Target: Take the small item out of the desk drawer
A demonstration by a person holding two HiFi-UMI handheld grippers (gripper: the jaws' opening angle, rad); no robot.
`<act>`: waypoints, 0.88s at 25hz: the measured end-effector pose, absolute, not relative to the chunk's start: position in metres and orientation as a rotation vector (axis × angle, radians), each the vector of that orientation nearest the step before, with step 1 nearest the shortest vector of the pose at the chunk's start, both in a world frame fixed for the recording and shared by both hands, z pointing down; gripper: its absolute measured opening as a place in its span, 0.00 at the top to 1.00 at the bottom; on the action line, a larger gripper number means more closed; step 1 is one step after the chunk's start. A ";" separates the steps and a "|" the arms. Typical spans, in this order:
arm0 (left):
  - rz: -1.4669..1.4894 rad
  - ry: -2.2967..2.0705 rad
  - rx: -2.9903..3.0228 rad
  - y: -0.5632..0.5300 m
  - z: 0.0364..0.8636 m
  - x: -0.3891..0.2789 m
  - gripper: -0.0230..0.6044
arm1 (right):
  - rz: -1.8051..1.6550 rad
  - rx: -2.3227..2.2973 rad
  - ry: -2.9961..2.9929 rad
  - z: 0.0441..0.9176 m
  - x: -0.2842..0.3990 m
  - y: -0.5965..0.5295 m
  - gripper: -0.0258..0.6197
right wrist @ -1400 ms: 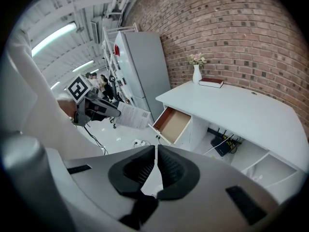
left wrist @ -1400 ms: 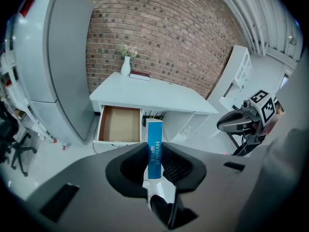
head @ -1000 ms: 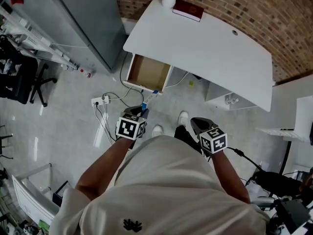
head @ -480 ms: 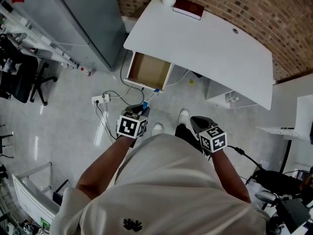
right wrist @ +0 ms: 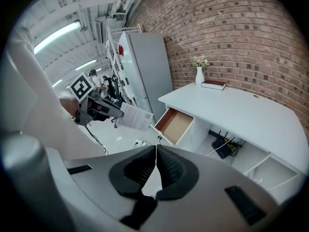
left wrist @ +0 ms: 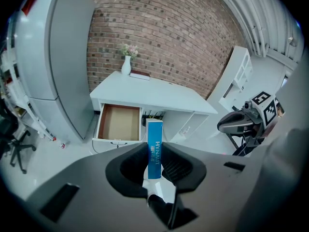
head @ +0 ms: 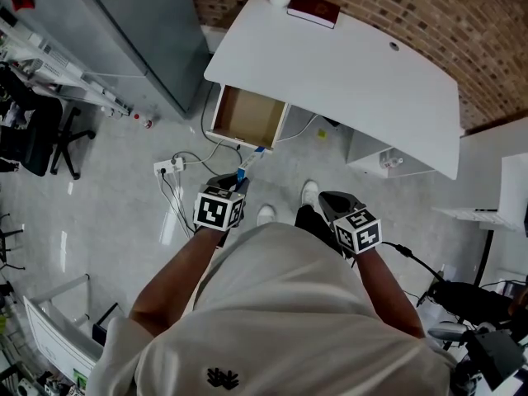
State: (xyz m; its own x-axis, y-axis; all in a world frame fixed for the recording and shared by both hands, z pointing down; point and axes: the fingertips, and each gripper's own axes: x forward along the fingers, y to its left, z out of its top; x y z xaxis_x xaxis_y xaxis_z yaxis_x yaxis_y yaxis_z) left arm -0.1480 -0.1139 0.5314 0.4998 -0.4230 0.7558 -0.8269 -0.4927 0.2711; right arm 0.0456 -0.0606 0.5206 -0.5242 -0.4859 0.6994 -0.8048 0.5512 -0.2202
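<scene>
L gripper [left wrist: 153,149], lower centre of its own view, is clamped on the slim blue cardboard box w/ white lettering [left wrist: 154,132]. The box stands upright between the pads, top end poking above them. In head view it sits centre-left of frame, well apart from the open white desk drawer w/ brown wooden inside [head: 247,118] at upper centre, which looks empty. R gripper [right wrist: 156,148] has jaws together on nothing, held low at centre-right of head view. The white desk top [head: 346,73] fills the upper right. Judgement: the take-out step looks done, item out and held away from the desk. Next move prob. needs a spot to set the box down, e.g. the desk top, w/ grip kept firm til it rests. R gripper could push the drawer shut, tho the task doesn't ask it.
</scene>
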 end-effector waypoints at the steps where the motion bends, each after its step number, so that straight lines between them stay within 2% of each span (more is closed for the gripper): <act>1: 0.826 -1.018 2.114 -0.114 0.532 -0.147 0.81 | 0.719 1.035 -2.210 0.521 0.046 -0.061 0.91; 22: 0.860 -1.025 2.093 -0.138 0.541 -0.127 0.81 | 0.729 1.029 -2.202 0.529 0.069 -0.078 0.91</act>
State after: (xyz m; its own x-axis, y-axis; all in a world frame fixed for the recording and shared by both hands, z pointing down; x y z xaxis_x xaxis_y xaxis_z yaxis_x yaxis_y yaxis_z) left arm -0.1272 -0.1383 0.5414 0.4804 -0.4111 0.7747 -0.8344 -0.4863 0.2594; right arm 0.0689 -0.0777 0.5291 -0.5231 -0.4782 0.7055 -0.8048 0.5496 -0.2242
